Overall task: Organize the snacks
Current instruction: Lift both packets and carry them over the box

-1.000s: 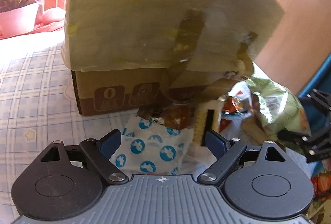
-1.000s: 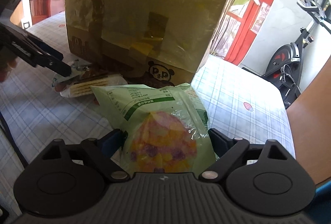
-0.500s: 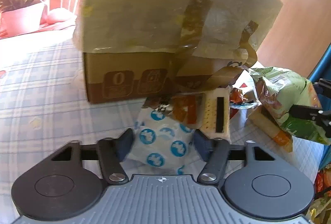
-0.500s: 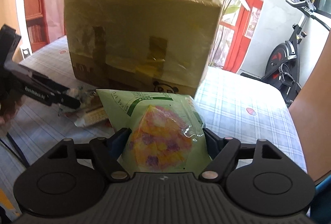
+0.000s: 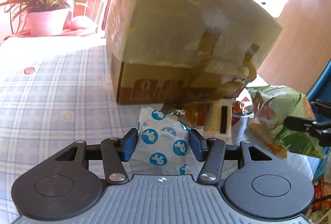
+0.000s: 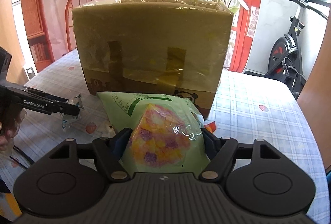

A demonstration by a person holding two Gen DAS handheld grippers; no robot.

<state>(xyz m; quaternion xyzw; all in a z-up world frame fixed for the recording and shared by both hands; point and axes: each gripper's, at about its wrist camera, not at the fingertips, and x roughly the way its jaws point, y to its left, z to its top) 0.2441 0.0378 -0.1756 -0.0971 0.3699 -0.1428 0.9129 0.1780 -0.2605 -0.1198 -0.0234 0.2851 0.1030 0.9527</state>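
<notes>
In the left wrist view, the left gripper [image 5: 163,141] sits at lower centre with its jaws, which have just been closing, pinching a white packet with blue round prints [image 5: 163,146]. The blue pads press into both sides of it, so the packet looks taken up as one piece, ready to carry. Just beyond it, a small heap of other snacks [image 5: 209,118] lies on the worktop [image 5: 53,98] against the foot of the cardboard box [image 5: 186,42], which fills the upper middle of the frame. The box's top is wrapped in yellowish film and tape. It is probably the place the snacks go, which would explain why they are gathered at its base.

In the right wrist view, the right gripper [image 6: 165,141] holds a green bag of coloured snack pieces [image 6: 159,131]. Its jaws have just been closing and now squeeze the bag's sides. The bag stands up between them, its printed top edge leaning toward the box [image 6: 153,42] behind it at centre frame. At the left edge of this view the other gripper holds its white packet [image 6: 71,112] above the checked cloth; a hand [image 6: 8,126] shows at the far left.

The green bag also appears at the right edge of the left wrist view [image 5: 279,116]. With each gripper holding one snack, the next move likely calls for lifting over the box's rim, whose opening is not visible from here.
</notes>
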